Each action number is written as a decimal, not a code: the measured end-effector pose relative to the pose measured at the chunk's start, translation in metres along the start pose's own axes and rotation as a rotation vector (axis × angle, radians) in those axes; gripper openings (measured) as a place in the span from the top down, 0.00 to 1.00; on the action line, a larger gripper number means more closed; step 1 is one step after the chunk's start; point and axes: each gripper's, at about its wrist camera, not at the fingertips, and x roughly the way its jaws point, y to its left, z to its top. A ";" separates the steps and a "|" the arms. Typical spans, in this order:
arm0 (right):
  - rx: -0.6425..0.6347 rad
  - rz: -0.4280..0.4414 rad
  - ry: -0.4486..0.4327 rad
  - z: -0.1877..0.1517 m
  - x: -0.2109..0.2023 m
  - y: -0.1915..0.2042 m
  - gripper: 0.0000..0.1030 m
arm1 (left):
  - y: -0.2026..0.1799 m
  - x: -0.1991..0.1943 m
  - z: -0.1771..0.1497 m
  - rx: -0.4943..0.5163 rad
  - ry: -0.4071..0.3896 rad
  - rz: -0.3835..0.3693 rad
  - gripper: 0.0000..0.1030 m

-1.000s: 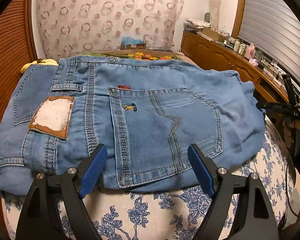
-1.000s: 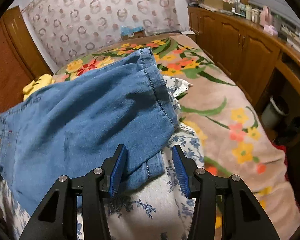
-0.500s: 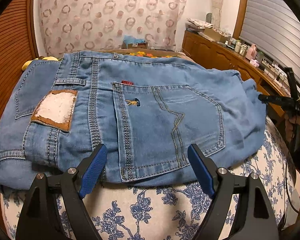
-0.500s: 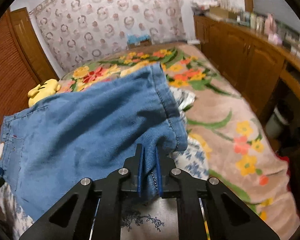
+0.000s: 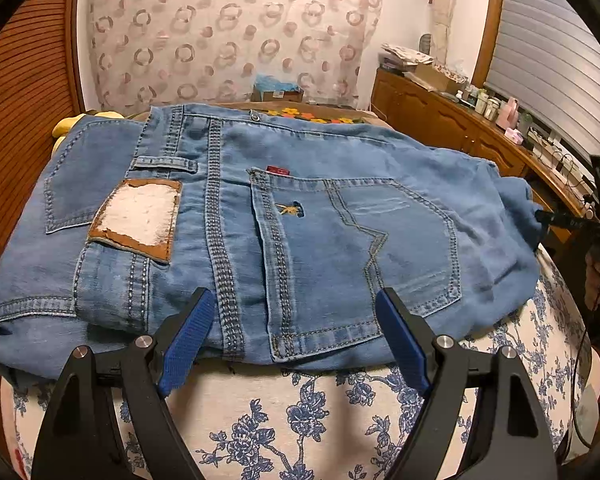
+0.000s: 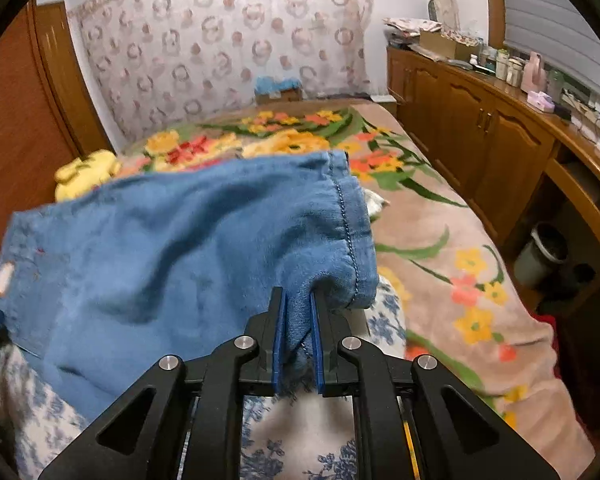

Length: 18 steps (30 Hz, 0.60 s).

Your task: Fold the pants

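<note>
Blue jeans (image 5: 300, 216) lie folded on a white cloth with blue flowers (image 5: 284, 424), back pocket and leather patch facing up. My left gripper (image 5: 296, 336) is open, its blue pads either side of the jeans' near waist edge, not gripping. In the right wrist view the same jeans (image 6: 172, 256) show as a leg end with a stitched hem. My right gripper (image 6: 298, 340) is shut on the hem corner and holds it lifted off the cloth. The right gripper also shows at the far right of the left wrist view (image 5: 556, 220).
A floral blanket (image 6: 432, 232) covers the bed beyond and to the right. A yellow plush toy (image 6: 88, 172) lies at the back left. A wooden cabinet (image 6: 480, 136) with bottles runs along the right wall. A grey bin (image 6: 540, 252) stands beside it.
My right gripper closed on the jeans' hem corner and has lifted it. My left gripper stayed open and drew back slightly from the waist edge.
</note>
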 end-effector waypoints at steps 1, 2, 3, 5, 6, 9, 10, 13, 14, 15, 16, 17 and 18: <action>0.002 -0.016 0.008 -0.002 0.003 0.000 0.79 | 0.001 -0.001 -0.001 0.001 -0.001 0.002 0.19; 0.002 -0.030 0.011 -0.003 0.005 0.000 0.74 | 0.002 -0.001 0.000 0.000 -0.001 0.004 0.19; 0.008 -0.033 0.011 -0.004 0.005 0.000 0.66 | 0.003 -0.002 0.000 -0.001 -0.002 0.007 0.19; 0.031 -0.019 0.013 -0.009 0.005 -0.003 0.56 | 0.007 -0.003 -0.001 -0.007 -0.004 0.014 0.19; 0.036 -0.021 0.019 -0.013 0.006 -0.004 0.52 | 0.010 -0.004 -0.001 -0.012 -0.005 0.016 0.19; 0.052 -0.022 0.047 -0.019 0.010 -0.006 0.49 | 0.016 -0.004 -0.002 -0.026 -0.006 0.022 0.19; 0.066 -0.014 0.059 -0.021 0.011 -0.007 0.49 | 0.018 -0.004 -0.002 -0.029 -0.005 0.021 0.19; 0.093 -0.002 0.075 -0.024 0.013 -0.012 0.49 | 0.020 -0.004 -0.002 -0.029 -0.004 0.021 0.19; 0.103 0.004 0.074 -0.026 0.016 -0.013 0.49 | 0.020 -0.005 -0.001 -0.030 -0.005 0.022 0.19; 0.113 0.007 0.077 -0.022 0.018 -0.014 0.49 | 0.020 -0.005 -0.001 -0.029 -0.007 0.022 0.19; 0.120 0.010 0.076 -0.022 0.018 -0.013 0.49 | 0.020 -0.005 -0.001 -0.026 -0.009 0.024 0.19; 0.123 0.017 0.071 -0.022 0.021 -0.013 0.49 | 0.020 -0.006 -0.001 -0.023 -0.011 0.025 0.19; 0.121 0.021 0.066 -0.022 0.023 -0.012 0.49 | 0.020 -0.007 -0.001 -0.022 -0.014 0.027 0.19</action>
